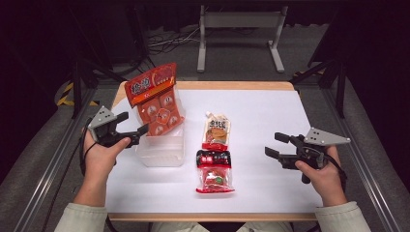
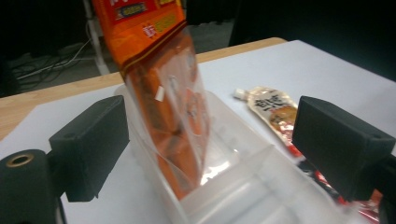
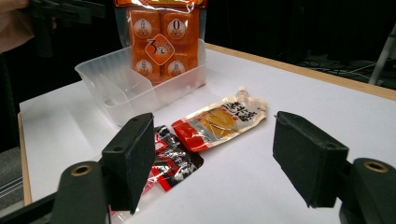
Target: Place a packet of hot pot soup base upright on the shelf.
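White bench (image 1: 270, 121) noted: orange packet (image 1: 157, 99) is stood upright in the clear tub (image 1: 162, 152) near its left edge. Left hand-held gripper (image 1: 134, 129) and right hand-held gripper (image 1: 273, 145) are held wide open, nothing gripped.
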Demonstrator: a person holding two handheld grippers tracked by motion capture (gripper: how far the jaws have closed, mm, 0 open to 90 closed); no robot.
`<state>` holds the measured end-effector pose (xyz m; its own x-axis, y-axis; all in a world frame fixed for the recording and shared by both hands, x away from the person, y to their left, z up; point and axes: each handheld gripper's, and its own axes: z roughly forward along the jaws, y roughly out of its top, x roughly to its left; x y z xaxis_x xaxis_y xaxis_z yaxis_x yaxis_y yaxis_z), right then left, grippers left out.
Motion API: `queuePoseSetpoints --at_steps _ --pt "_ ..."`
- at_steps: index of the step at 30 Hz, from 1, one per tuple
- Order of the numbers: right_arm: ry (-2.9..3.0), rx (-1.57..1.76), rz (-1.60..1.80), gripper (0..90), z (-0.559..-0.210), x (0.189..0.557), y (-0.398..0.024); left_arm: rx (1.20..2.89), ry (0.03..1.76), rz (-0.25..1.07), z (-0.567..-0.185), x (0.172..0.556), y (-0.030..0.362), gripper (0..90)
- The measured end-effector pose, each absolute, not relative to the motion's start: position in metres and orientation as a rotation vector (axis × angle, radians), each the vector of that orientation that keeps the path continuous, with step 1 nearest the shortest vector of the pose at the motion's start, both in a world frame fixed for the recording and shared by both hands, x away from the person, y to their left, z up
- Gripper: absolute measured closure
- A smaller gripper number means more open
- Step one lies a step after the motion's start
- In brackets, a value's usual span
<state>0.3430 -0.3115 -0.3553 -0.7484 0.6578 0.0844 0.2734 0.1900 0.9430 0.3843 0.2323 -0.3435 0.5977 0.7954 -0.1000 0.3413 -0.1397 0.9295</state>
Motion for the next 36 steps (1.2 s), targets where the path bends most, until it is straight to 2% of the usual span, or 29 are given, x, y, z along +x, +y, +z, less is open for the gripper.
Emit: queuePoseSetpoints --at_steps 8,10,16,23,36 --pt "2.142 0.871 1.550 30.5 -0.358 0.344 -0.310 1.784 0.847 0.429 -0.339 0.354 0.219 12.2" --pt "2.142 0.867 1.550 30.6 -0.358 0.344 -0.310 1.772 0.835 0.395 -0.340 0.345 0.213 14.9" --pt "2.144 0.853 1.554 30.6 -0.359 0.344 -0.309 1.811 0.750 0.304 -0.347 0.335 0.197 14.7" --pt "2.152 0.860 1.574 30.5 -0.360 0.345 -0.305 1.809 0.754 0.298 -0.349 0.330 0.195 14.7" --pt "2.252 0.848 1.525 30.8 -0.364 0.357 -0.268 1.838 0.777 0.271 -0.353 0.329 0.196 14.1"
